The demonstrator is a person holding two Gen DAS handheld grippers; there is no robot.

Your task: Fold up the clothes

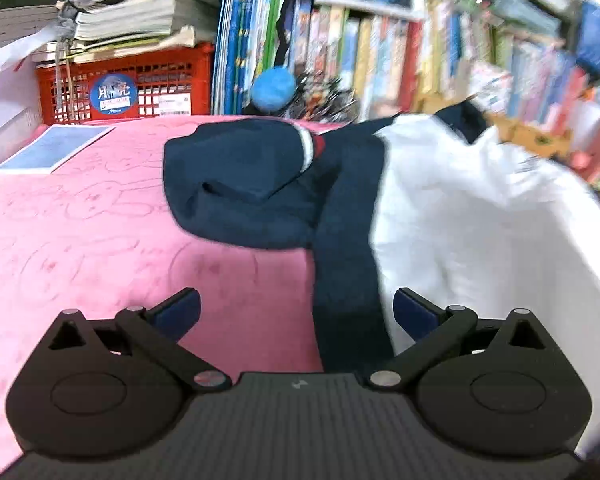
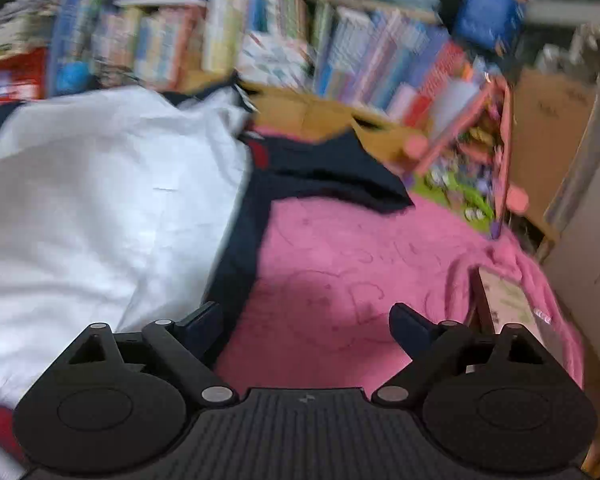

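On the pink blanket we see the white-and-navy shirt spread at 1–3 o'clock in left wrist view, its left sleeve bunched at 12. Left gripper is spread wide w/ nothing held; the navy side edge runs up between its fingers, no squeeze. Right gripper is likewise wide, empty, over bare blanket, w/ the other sleeve at 12 in its view. We judge folding barely begun: sleeves & body still to fold.

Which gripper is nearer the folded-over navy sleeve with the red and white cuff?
Left. The left gripper faces that navy sleeve just ahead; the right gripper sits over pink blanket on the shirt's opposite side.
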